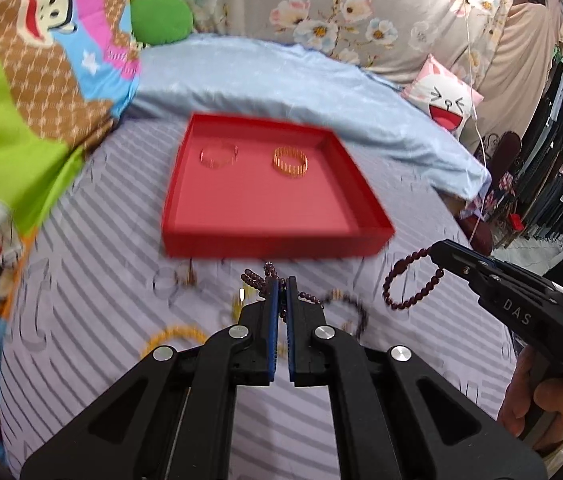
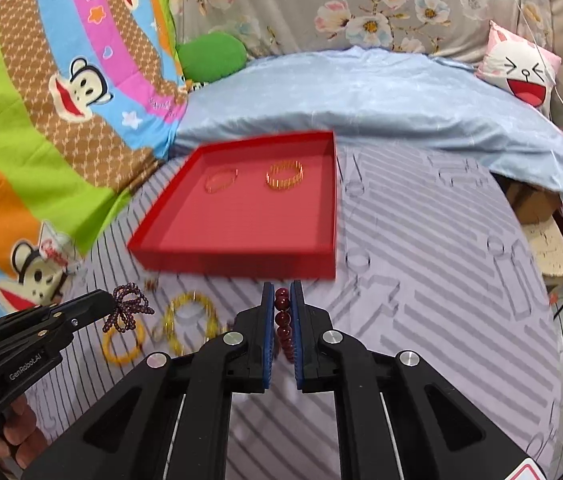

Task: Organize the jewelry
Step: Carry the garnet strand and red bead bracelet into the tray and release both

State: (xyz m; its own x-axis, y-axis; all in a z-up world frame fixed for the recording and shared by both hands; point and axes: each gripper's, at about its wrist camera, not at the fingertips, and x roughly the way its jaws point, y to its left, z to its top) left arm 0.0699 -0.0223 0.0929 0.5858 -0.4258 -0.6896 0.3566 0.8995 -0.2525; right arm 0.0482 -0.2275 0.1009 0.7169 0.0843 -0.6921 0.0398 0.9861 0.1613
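A red tray [image 1: 273,236] [image 2: 237,260] lies on the striped bed cover and holds a gold bracelet [image 1: 290,162] [image 2: 284,175] and a clear pinkish bracelet [image 1: 218,155] [image 2: 221,180]. My left gripper [image 1: 282,280] [image 2: 115,302] is shut on a thin dark purple bead strand [image 1: 255,278] [image 2: 129,306], in front of the tray's near wall. My right gripper [image 2: 282,286] [image 1: 433,250] is shut on a dark red bead bracelet [image 2: 283,320] [image 1: 405,284], held above the cover near the tray's front right corner.
Several loose yellow and amber bracelets [image 2: 191,320] [image 1: 173,338] lie on the cover left of my right gripper. A folded blue quilt [image 2: 361,92] lies behind the tray, a cartoon blanket [image 2: 61,80] to the left, a pink cat pillow [image 2: 521,68] at the back right.
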